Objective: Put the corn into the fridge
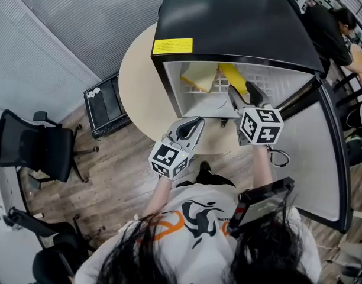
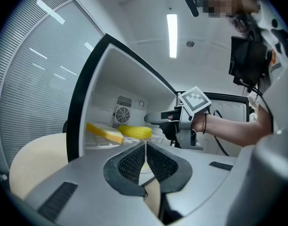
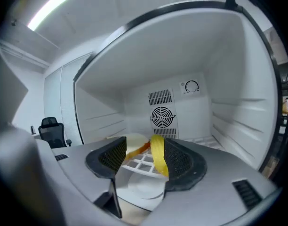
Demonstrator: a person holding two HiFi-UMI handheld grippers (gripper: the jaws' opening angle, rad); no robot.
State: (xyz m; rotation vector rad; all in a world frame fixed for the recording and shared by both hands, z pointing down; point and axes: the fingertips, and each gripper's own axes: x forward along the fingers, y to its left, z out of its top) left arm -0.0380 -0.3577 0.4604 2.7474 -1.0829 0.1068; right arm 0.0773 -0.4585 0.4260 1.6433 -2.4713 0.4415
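Observation:
The yellow corn (image 1: 233, 76) lies on the white wire shelf (image 3: 141, 164) inside the open black mini fridge (image 1: 240, 22). My right gripper (image 1: 243, 93) reaches into the fridge mouth with its jaws open. In the right gripper view the corn (image 3: 158, 157) shows between the pads, close to the right one, and rests on the shelf. My left gripper (image 1: 196, 123) hangs in front of the fridge, over the table edge, shut on nothing. In the left gripper view the corn (image 2: 134, 132) sits just past the right gripper (image 2: 158, 119).
A pale yellow slice (image 1: 199, 76) lies on the shelf left of the corn. The fridge door (image 1: 317, 152) stands open at the right. The fridge sits on a round beige table (image 1: 139, 81). Black office chairs (image 1: 39, 144) and a black box (image 1: 107, 105) stand on the floor.

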